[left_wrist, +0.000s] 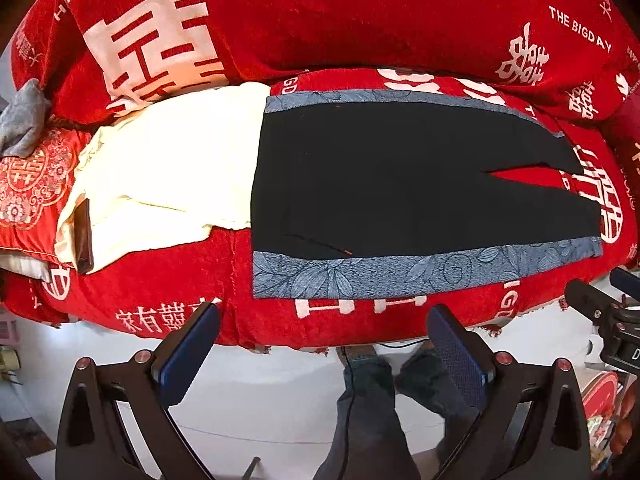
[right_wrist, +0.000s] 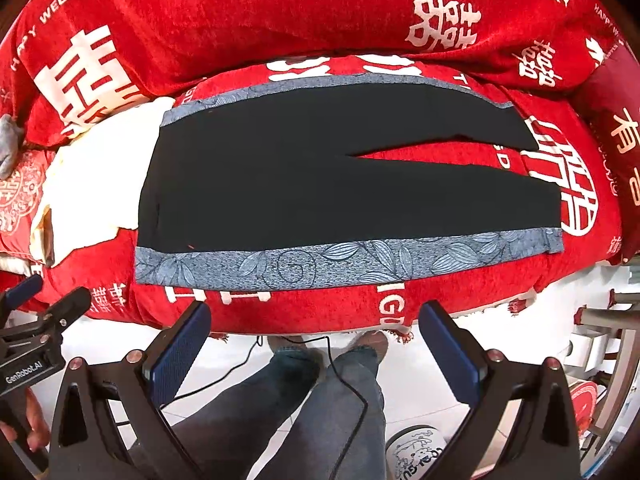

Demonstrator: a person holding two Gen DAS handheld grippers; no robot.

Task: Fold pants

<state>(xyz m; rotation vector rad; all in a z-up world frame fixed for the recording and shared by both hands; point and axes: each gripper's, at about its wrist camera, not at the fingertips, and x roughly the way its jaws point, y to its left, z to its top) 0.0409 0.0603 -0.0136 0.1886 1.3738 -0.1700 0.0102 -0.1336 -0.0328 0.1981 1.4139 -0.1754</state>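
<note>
Black pants (left_wrist: 400, 184) with blue leaf-patterned side stripes lie flat and spread on a red sofa seat (left_wrist: 192, 280), waistband to the left, the two legs pointing right with a narrow gap between them. They also show in the right wrist view (right_wrist: 320, 184). My left gripper (left_wrist: 324, 320) is open and empty, held off the sofa's front edge below the near blue stripe (left_wrist: 400, 276). My right gripper (right_wrist: 316, 316) is open and empty, also in front of the sofa edge below the near stripe (right_wrist: 340, 262).
A cream cloth (left_wrist: 160, 176) lies on the seat left of the pants, with a red embroidered cushion (left_wrist: 28, 192) and a grey cloth (left_wrist: 22, 120) beyond. Red back cushions (left_wrist: 360, 20) rise behind. The person's legs (right_wrist: 320, 400) and a cable stand on the white floor.
</note>
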